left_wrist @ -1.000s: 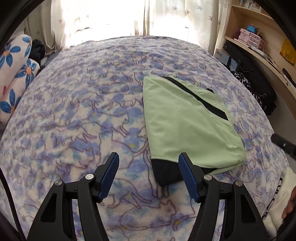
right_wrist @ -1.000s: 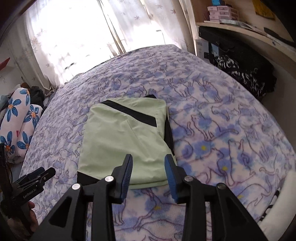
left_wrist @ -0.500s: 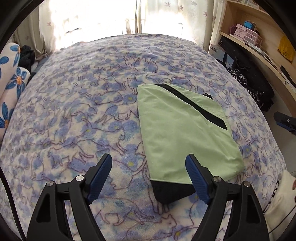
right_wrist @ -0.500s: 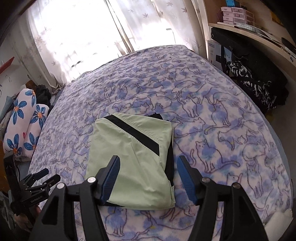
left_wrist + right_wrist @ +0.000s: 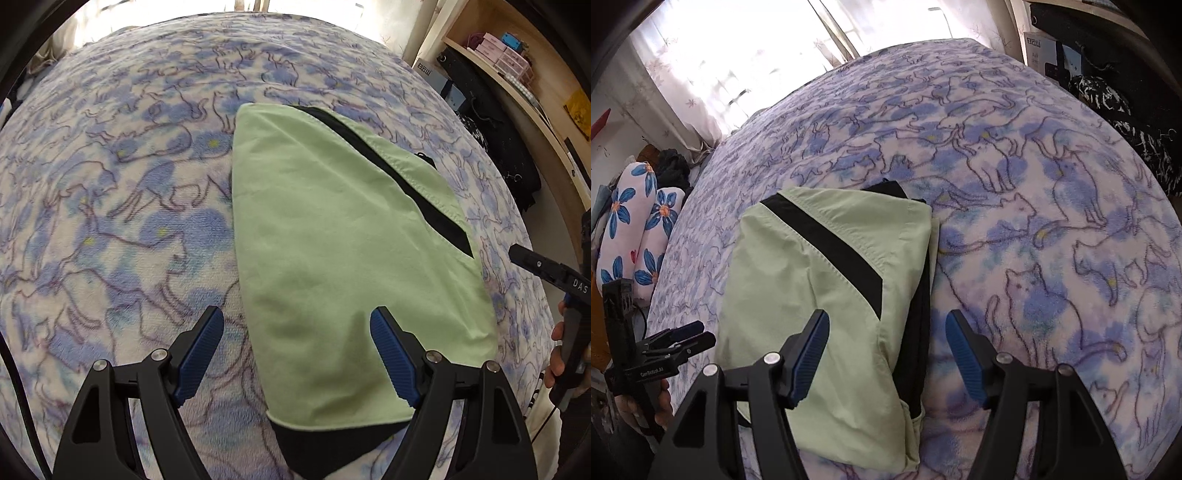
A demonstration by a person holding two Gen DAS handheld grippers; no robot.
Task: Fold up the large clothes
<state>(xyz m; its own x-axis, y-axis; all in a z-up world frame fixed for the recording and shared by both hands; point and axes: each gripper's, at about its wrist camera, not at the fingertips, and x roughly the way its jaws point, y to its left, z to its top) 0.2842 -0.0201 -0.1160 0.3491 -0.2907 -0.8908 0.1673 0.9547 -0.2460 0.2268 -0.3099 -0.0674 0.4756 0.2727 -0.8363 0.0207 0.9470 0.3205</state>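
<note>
A light green garment with black trim (image 5: 343,236) lies folded into a compact rectangle on the cat-print blanket (image 5: 122,192). It also shows in the right wrist view (image 5: 827,295). My left gripper (image 5: 297,354) is open and empty, its jaws spread just above the garment's near left edge. My right gripper (image 5: 886,354) is open and empty, above the garment's near right edge, where black layers show. The left gripper shows at the left edge of the right wrist view (image 5: 679,338).
Flower-print pillows (image 5: 635,236) lie at the bed's far left. A wooden shelf (image 5: 524,77) with boxes and dark clothes (image 5: 509,147) runs along the right side. Curtains (image 5: 738,66) hang behind the bed.
Both grippers have opened wider and moved closer to the garment, which has stayed in place. The left gripper has come in over its near left edge.
</note>
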